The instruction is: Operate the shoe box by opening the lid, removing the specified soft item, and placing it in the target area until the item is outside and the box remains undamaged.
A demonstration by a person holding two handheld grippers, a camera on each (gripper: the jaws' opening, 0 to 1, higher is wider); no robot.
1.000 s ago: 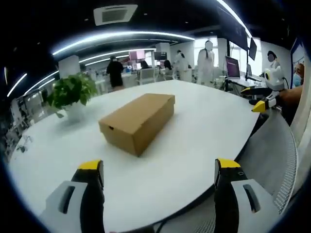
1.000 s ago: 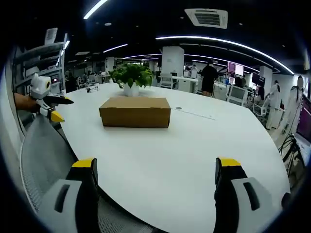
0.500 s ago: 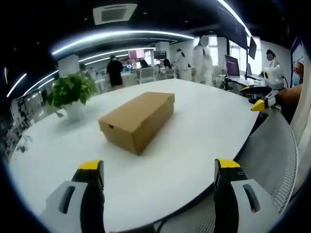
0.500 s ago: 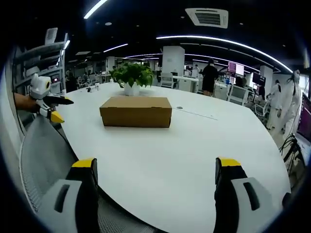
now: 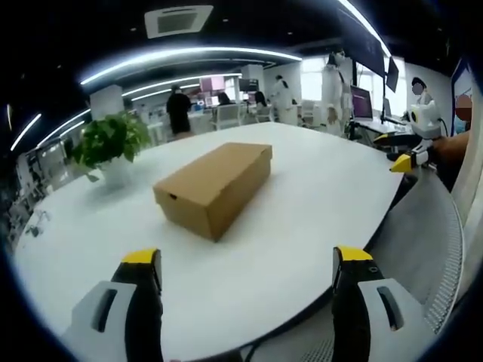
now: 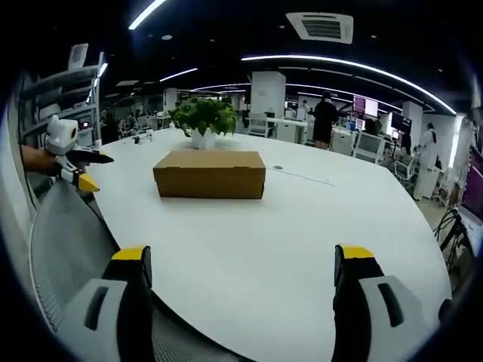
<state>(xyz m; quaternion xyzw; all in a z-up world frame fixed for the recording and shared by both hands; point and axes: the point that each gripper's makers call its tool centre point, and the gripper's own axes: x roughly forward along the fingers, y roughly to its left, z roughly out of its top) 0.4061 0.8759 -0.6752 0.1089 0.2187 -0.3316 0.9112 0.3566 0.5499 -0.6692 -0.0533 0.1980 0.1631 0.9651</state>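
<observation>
shoe box (image 5: 213,188) mid-table (image 5: 317,196) (lid closed) | grippers apart, short of table edge

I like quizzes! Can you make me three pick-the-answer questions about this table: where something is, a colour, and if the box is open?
1. Where is the potted plant?
A. behind the box
B. on top of the box
C. on the floor

2. What colour is the box?
A. white
B. brown
C. green

3. How is the box lid?
A. shut
B. wide open
C. lying beside the box

Answers: 1 A, in the right gripper view the plant stands on the table past the box. 2 B, it is plain brown cardboard. 3 A, the lid lies flat on the box.
</observation>
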